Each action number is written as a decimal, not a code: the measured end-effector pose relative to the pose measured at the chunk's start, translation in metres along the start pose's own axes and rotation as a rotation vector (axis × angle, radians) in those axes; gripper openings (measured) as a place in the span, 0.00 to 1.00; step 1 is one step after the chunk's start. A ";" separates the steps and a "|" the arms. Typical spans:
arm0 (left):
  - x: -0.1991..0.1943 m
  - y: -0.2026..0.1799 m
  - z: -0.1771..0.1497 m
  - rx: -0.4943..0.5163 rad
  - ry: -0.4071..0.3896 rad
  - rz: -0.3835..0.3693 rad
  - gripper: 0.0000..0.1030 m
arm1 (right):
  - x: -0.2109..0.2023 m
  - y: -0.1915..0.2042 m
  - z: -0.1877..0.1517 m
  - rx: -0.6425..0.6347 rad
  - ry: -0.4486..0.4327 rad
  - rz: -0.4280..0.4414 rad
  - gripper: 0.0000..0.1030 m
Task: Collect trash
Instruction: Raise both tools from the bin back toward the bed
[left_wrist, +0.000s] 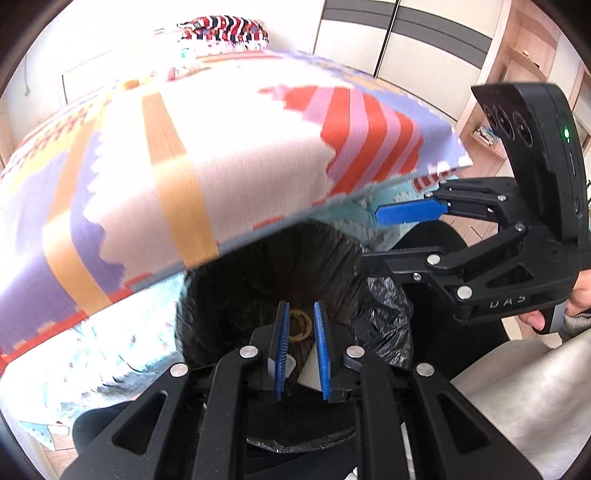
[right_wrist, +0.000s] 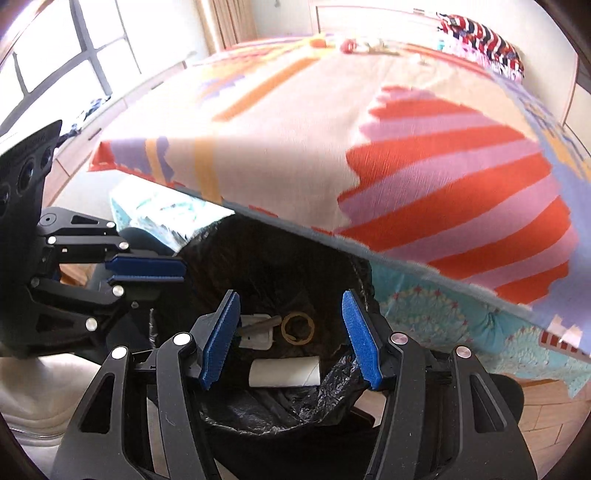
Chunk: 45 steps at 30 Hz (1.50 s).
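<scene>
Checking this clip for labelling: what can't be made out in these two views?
- Trash bin: its far rim sits under the bedspread edge in both views.
- Small items at the bed's far end: too small and washed out, right wrist view.
- Flat white item in the bin: partly behind the right gripper finger.
- Bin bottom, left wrist view: mostly blocked by the left gripper.

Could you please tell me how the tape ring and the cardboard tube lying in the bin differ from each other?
The tape ring is a thin tan hoop lying flat, open in the middle; the cardboard tube is a white cylinder lying on its side. The tape ring sits farther into the bin, toward the bed, while the cardboard tube lies nearer the right gripper. Both rest on the black bin liner, and neither is held.
</scene>
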<state>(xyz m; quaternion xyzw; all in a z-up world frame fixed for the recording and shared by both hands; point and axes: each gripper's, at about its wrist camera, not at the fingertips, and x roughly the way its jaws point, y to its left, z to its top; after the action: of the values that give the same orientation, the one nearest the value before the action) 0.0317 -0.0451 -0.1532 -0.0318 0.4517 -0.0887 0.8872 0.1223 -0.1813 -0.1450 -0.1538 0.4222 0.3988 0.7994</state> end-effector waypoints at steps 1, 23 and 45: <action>-0.003 0.002 0.002 -0.001 -0.008 0.005 0.12 | -0.004 0.000 0.001 -0.003 -0.009 -0.001 0.56; -0.066 0.034 0.077 0.051 -0.210 0.105 0.60 | -0.053 -0.010 0.066 -0.066 -0.201 -0.061 0.61; -0.032 0.097 0.161 -0.002 -0.214 0.133 0.62 | -0.034 -0.062 0.151 0.001 -0.268 -0.107 0.62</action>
<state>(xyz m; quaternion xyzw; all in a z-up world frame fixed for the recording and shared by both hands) 0.1563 0.0524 -0.0460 -0.0119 0.3557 -0.0253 0.9342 0.2422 -0.1494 -0.0336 -0.1208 0.3033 0.3724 0.8688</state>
